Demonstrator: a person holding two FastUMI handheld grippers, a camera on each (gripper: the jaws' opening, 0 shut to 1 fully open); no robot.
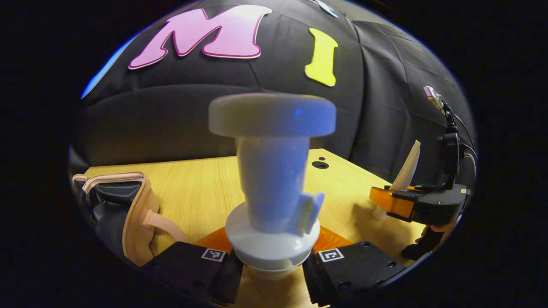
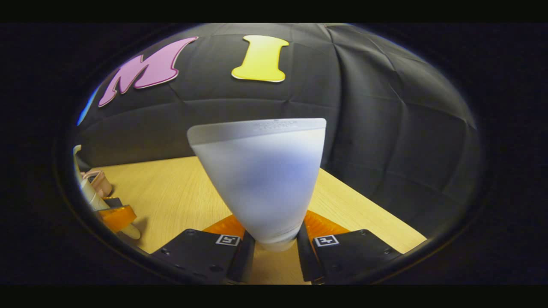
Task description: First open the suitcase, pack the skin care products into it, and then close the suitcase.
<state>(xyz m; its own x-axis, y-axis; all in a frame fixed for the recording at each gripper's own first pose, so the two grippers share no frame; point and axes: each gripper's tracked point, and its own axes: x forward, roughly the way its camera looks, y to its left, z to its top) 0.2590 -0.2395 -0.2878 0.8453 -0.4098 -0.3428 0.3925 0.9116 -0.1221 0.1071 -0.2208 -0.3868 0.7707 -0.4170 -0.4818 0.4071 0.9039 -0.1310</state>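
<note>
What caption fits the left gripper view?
Left hand-held gripper clamps a white bottle beside the open suitcase.

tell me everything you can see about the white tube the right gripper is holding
The white tube is matte, frosted-looking plastic, standing upright with its cap end down and its flat crimped seal on top, so it widens upward like a fan. The right tongs pinch it from both sides near the narrow base. It stands over the light wooden table; whether the cap touches it cannot be told. From the left gripper view it appears edge-on as a thin, slightly tilted blade.
</note>
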